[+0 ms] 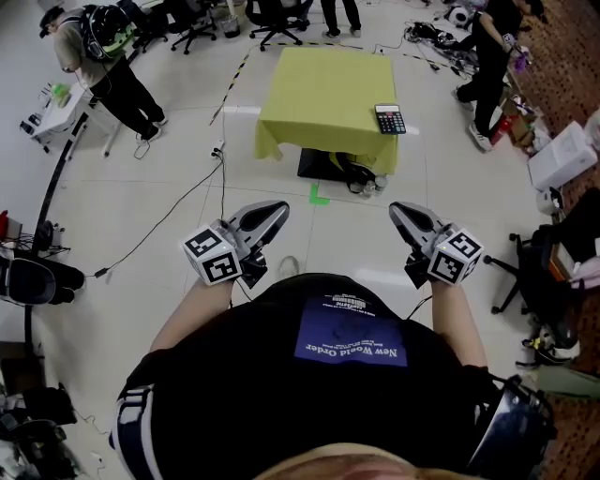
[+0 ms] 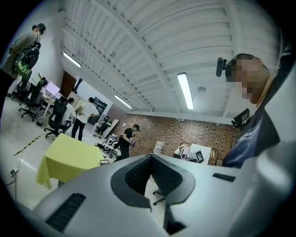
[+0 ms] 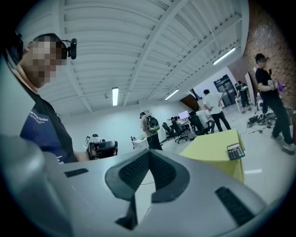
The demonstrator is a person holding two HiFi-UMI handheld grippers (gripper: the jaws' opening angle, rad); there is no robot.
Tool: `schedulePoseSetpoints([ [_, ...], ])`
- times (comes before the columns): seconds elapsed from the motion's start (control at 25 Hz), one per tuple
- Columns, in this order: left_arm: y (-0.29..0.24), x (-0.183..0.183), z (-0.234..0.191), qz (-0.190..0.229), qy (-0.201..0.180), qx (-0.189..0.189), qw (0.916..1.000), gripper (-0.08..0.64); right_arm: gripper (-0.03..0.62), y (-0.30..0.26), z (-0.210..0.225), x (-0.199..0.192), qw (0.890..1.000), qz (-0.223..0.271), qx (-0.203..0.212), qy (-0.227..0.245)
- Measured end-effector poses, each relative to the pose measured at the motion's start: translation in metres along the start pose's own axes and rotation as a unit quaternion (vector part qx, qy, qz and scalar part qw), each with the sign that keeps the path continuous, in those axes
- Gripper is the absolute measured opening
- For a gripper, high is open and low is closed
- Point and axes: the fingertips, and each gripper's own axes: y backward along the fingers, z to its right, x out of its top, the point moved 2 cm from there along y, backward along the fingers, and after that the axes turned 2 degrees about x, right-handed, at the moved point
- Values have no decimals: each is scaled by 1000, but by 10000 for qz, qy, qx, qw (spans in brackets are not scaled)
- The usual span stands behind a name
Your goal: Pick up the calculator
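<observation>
A dark calculator point(image 1: 390, 118) lies near the right front corner of a small table covered in yellow-green cloth point(image 1: 319, 89), well ahead of me across the floor. My left gripper point(image 1: 281, 208) and right gripper point(image 1: 396, 208) are held out level in front of my chest, far short of the table. Both are shut with nothing between the jaws. In the right gripper view the calculator point(image 3: 235, 151) shows on the table point(image 3: 210, 147), right of the closed right gripper point(image 3: 149, 153). In the left gripper view the table point(image 2: 69, 156) sits left of the closed left gripper point(image 2: 151, 157).
White tiled floor lies between me and the table, with a green tape mark point(image 1: 319, 195) and a black cable point(image 1: 159, 230). One person stands far left point(image 1: 98, 56), another far right point(image 1: 492, 56). Office chairs point(image 1: 272, 14) stand behind the table. Boxes point(image 1: 561, 155) and a chair point(image 1: 544, 272) line the right side.
</observation>
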Motion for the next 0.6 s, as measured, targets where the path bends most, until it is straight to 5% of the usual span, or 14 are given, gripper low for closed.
schedulePoseSetpoints([
  [0.6, -67, 90, -247, -287, -27, -812, 9963, 6, -14, -207, 117, 70, 9969, 179, -750, 155],
])
